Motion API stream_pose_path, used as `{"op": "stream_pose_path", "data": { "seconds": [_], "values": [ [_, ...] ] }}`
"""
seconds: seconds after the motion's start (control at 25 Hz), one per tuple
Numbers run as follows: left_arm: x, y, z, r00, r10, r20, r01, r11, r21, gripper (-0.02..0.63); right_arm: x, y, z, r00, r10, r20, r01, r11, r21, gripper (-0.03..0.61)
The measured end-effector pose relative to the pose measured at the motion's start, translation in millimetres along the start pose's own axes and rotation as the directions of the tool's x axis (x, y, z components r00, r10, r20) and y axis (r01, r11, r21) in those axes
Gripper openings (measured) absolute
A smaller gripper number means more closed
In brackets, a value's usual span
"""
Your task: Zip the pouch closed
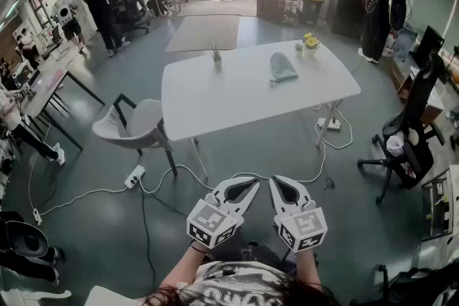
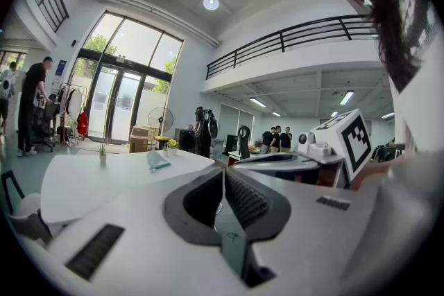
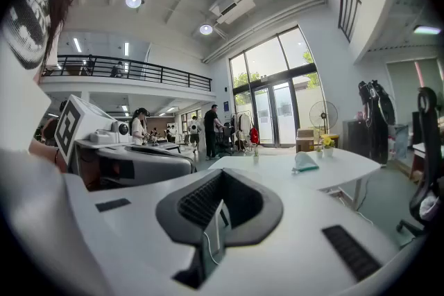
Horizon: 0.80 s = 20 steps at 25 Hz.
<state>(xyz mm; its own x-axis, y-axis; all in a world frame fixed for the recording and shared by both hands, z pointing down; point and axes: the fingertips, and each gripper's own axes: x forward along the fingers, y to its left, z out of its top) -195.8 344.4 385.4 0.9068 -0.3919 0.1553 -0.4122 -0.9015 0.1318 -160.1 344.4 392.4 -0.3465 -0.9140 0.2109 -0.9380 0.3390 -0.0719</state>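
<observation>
Standing well back from the white table (image 1: 215,104), a person holds the left gripper (image 1: 249,188) and right gripper (image 1: 278,188) side by side, apparently ahead of the approach. Each gripper view shows its own jaws together on nothing, while the soft grey-green pouch (image 3: 306,161) lies slumped on the distant tabletop

The table (image 1: 215,100) is white. The pouch (image 1: 282,67) on it, at one o'clock, is pale grey-teal, and the flowers (image 1: 310,41) at two o'clock are yellow. The left tool (image 1: 251,185) and right tool (image 1: 275,184) are white with dark grey ribbed linings and black-and-white square markers. The floor (image 1: 107,161) is dull grey-green. The rug (image 1: 204,32) at twelve o'clock is beige, the chair (image 1: 136,127) at nine o'clock pale grey, and the office chair (image 1: 412,140) at three o'clock black.
</observation>
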Motion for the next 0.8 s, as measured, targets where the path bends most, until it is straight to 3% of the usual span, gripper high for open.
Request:
{"op": "stream_pose_path", "data": {
  "seconds": [0.8],
  "values": [
    [34, -4, -6, 0.999, -0.018, -0.047, 0.018, 1.0, -0.003, 0.02, -5, -32, -13, 1.0, -0.023, -0.018, 0.023, 0.999, 0.024, -0.003]
  ]
}}
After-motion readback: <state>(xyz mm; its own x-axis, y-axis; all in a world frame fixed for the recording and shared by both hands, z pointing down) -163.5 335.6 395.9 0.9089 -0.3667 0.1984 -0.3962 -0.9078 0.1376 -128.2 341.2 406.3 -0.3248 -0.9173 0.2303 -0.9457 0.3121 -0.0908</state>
